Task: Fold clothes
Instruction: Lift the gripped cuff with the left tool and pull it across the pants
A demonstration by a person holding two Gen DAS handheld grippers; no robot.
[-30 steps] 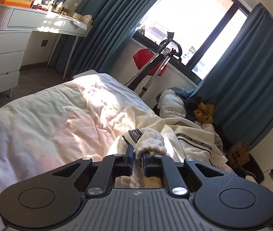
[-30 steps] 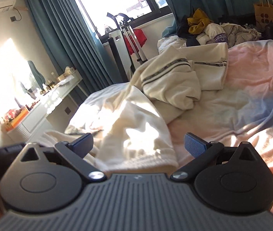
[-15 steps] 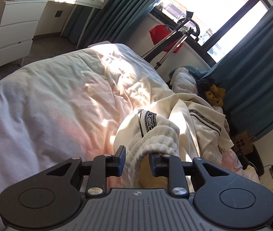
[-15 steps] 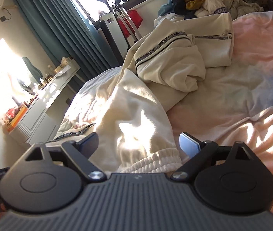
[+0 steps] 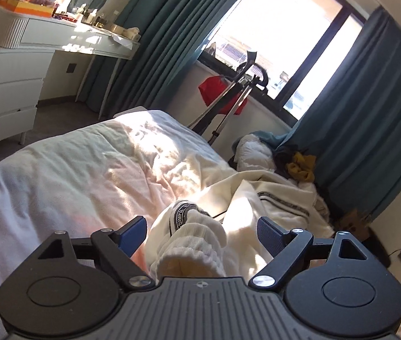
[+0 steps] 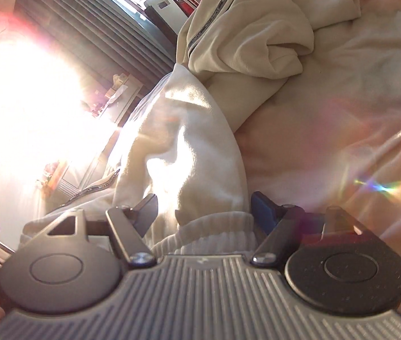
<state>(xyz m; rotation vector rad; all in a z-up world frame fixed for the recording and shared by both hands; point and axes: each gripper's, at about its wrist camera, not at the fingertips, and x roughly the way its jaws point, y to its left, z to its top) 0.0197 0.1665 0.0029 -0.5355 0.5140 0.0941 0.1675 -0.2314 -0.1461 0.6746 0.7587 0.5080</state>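
Nearest, the left gripper (image 5: 202, 231) stands with jaws spread wide, a ribbed cuff (image 5: 192, 252) lying loose between them. The right gripper (image 6: 203, 205) is likewise released around the other cuff (image 6: 214, 226). Beyond, the cream trousers (image 6: 228, 56) sprawl crumpled across the bed (image 5: 59, 175). Folding looks barely begun; smoothing and every fold remain.

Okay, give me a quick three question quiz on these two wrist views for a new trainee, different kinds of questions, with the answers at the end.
1. True or false: the left gripper is clamped shut on the ribbed cuff.
2. What colour are the curtains? A) teal B) red C) yellow
3. Fill in: the cream garment lies on the ____.

Key: 1 false, the jaws stand open either side of the cuff. 2 A. 3 bed.
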